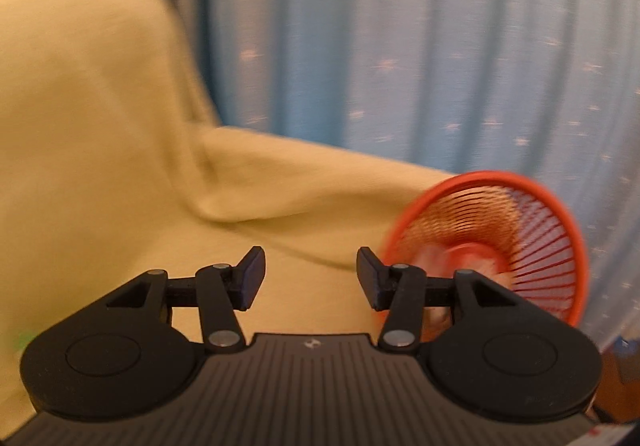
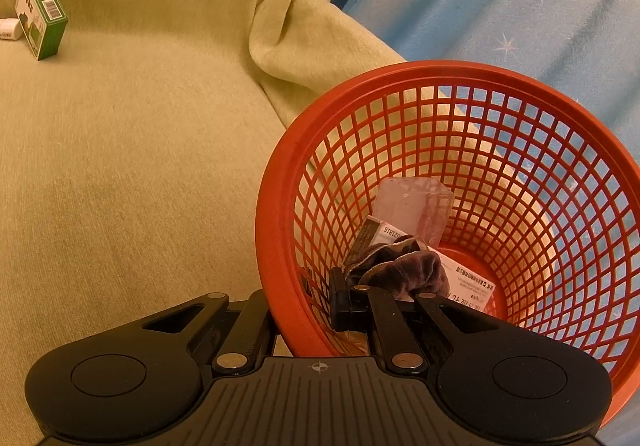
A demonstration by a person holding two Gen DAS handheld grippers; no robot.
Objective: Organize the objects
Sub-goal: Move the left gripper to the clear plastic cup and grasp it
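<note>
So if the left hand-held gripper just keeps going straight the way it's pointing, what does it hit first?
Probably the yellow-green sofa cover. The left hand-held gripper is open and empty, aimed down at bare fabric, with the red basket off to its right. The picture is blurred, so depth is uncertain.

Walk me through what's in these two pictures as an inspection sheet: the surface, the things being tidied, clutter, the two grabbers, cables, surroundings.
Surface: sofa under a yellow-green cover, folds at the back.
Job's things: red mesh basket tilted on the seat, holding a clear plastic case, a printed white box and a brown velvet scrunchie. A green box stands far off on the seat, a small white item beside it.
Clutter: nothing seen.
Grippers: left gripper open, nothing between its fingers; right gripper shut on the basket's near rim.
Cables: nothing seen.
Surroundings: blue curtain with pale star marks behind the sofa; the left view is motion-blurred.
</note>
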